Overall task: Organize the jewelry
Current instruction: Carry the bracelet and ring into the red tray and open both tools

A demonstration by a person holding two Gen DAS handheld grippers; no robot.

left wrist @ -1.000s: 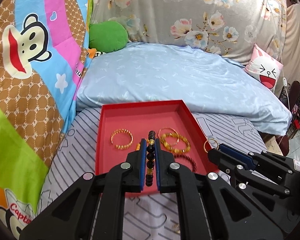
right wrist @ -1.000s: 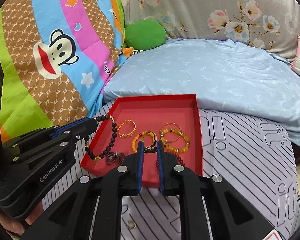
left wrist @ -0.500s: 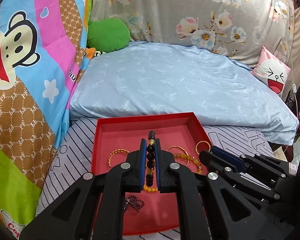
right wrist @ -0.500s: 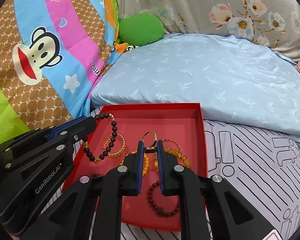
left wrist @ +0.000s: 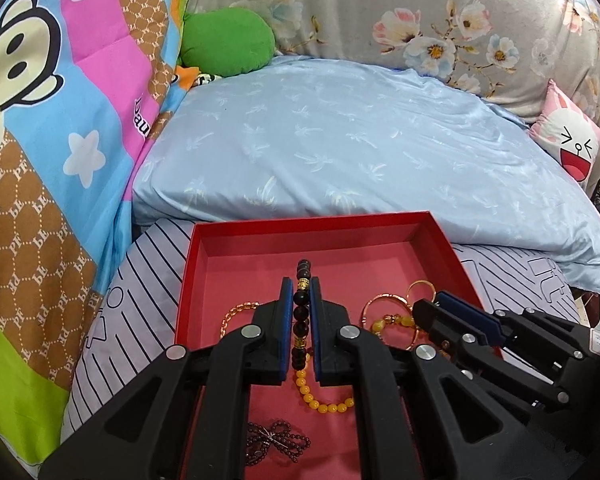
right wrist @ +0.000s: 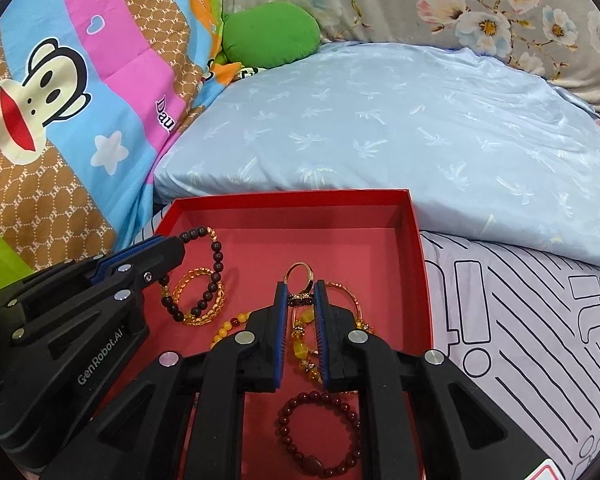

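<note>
1. The left gripper (left wrist: 300, 300) has its jaws nearly closed on a dark beaded bracelet (right wrist: 208, 268), pinching a run of beads between the blue pads. It hangs over the red tray (left wrist: 236, 236), toward the tray's left side.
2. The right gripper (right wrist: 300, 300) has its jaws closed to a narrow gap on a gold ring (right wrist: 298, 276), gripped at its dark studded top, above the tray's middle.
3. Handling, as a judgement: the dark bracelet is light, limp and made of round, slick beads, so it will sag and swing. Holding two or three beads side by side, as now, suits it better than one bead.
4. The ring is small, stiff and smooth. It could twist or pop out of the pads, and the band is best left free.
5. Orientation: the gripped bead run lies along the left fingers, pointing toward the tray's far wall, and the loop hangs broadside to the right camera. The ring stands upright with its band sticking out past the fingertips.
6. Already in the tray: a gold chain bracelet (right wrist: 198, 300), yellow beads (left wrist: 324, 402) and a dark red bracelet (right wrist: 320, 432).
</note>
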